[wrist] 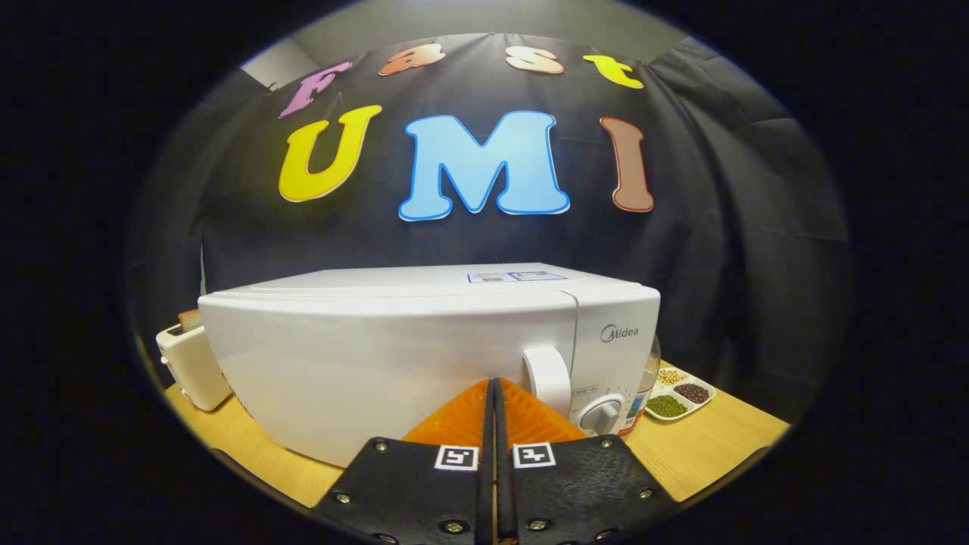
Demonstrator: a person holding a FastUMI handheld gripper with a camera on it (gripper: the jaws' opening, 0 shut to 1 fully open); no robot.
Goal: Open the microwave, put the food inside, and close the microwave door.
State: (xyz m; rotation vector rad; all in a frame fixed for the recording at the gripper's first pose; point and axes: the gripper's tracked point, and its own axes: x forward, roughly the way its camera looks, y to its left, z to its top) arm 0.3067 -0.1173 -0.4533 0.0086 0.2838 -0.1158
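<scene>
- Gripper (pixel 493 393) had its two orange fingers pressed together, nothing held between them, tips just short of the microwave door.
- Microwave (pixel 424 356) stood directly ahead on the wooden worktop (pixel 704 454), door (pixel 363 371) fully closed; its white handle (pixel 546 377) lay just right of the fingertips, with the control dial (pixel 602 415) lower right of that.
- Beyond the microwave to the left: a white toaster (pixel 193 367) with a slice of bread in its slot.
- To the right: a divided dish of beans and grains (pixel 679 395).
- Progress, judged: none of the three steps done; door unopened. Which item counts as the food could not be told.
</scene>
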